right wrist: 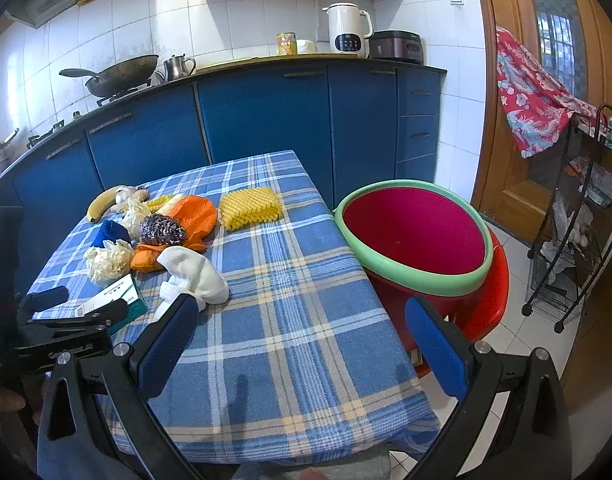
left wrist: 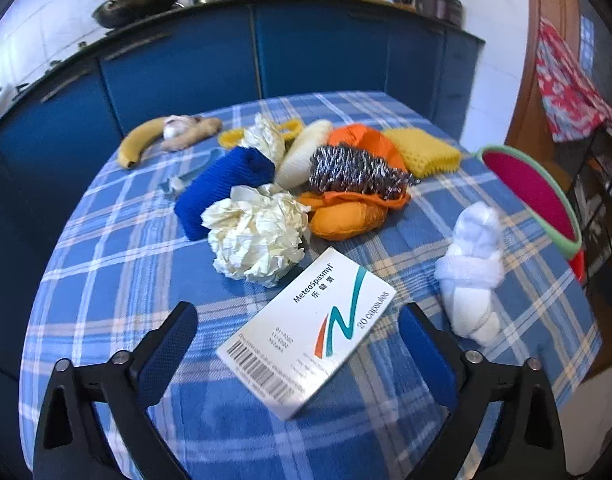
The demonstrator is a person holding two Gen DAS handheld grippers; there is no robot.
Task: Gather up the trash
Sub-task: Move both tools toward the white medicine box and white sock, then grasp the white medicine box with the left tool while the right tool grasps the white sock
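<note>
A white medicine box (left wrist: 306, 332) lies flat on the blue plaid tablecloth (left wrist: 118, 240), between the open fingers of my left gripper (left wrist: 298, 320), untouched. A crumpled paper ball (left wrist: 258, 236) sits just beyond it, a second paper ball (left wrist: 266, 138) farther back. A knotted white cloth (left wrist: 471, 268) lies right of the box. A red basin with a green rim (right wrist: 413, 236) stands off the table's right edge. My right gripper (right wrist: 302, 320) is open and empty over the table's near right part. The box (right wrist: 114, 300) and white cloth (right wrist: 194, 274) show at its left.
A pile sits mid-table: blue cloth (left wrist: 222, 188), steel scourer (left wrist: 357, 172), orange cloths (left wrist: 349, 216), yellow sponge (left wrist: 421, 150), banana (left wrist: 140, 140), ginger (left wrist: 194, 132). Blue cabinets (right wrist: 266, 120) stand behind. A wire rack (right wrist: 577, 216) stands at the right. The left gripper's body (right wrist: 62, 320) shows at the right view's left.
</note>
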